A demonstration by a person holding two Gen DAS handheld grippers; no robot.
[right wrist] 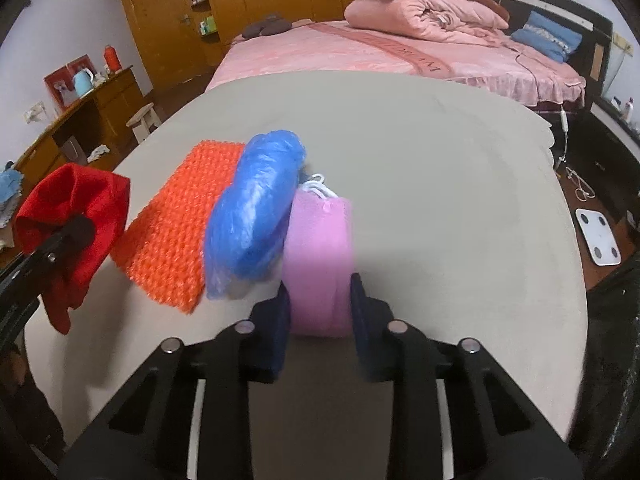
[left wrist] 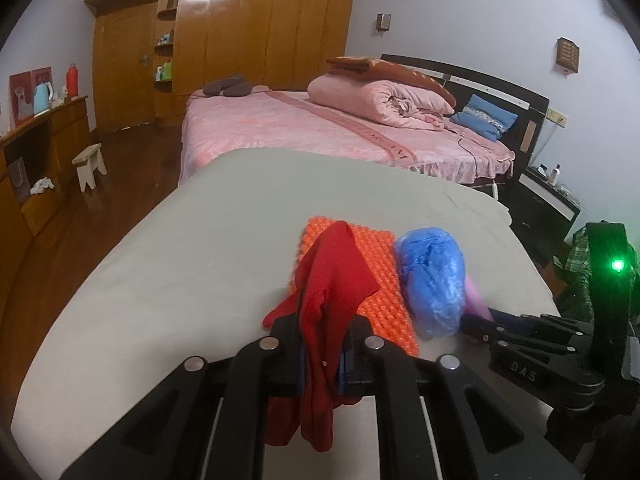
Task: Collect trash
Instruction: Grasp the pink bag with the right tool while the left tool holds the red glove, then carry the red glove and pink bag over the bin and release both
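your left gripper (left wrist: 320, 354) is pinched tight on the red cloth (left wrist: 332, 280), which hangs loose on both sides of the fingers. your right gripper (right wrist: 320, 312) has its pads against both sides of the pink bag (right wrist: 320, 256), closed part way onto it; whether the grip is firm enough to lift i cannot tell.

the main risk is on the right. the pink bag looks soft, so it may squash and slide out if you raise it fast. the blue bag (right wrist: 256, 208) leans on the pink bag just left of your right fingers, so a lift could drag it or tip it onto the orange mat (right wrist: 176, 228). the white handles (right wrist: 318, 186) sit beyond the fingertips and could snag the blue bag.

on the left, the hanging cloth could brush the mat below and ahead of the fingers, or slip if the pinch holds only a fold.

for room: the grey top (right wrist: 440, 184) is bare to the right of and beyond your right fingers. its near edge curves close under both grippers, so anything dropped toward you may go to the floor. the two grippers are near each other; keep them apart.
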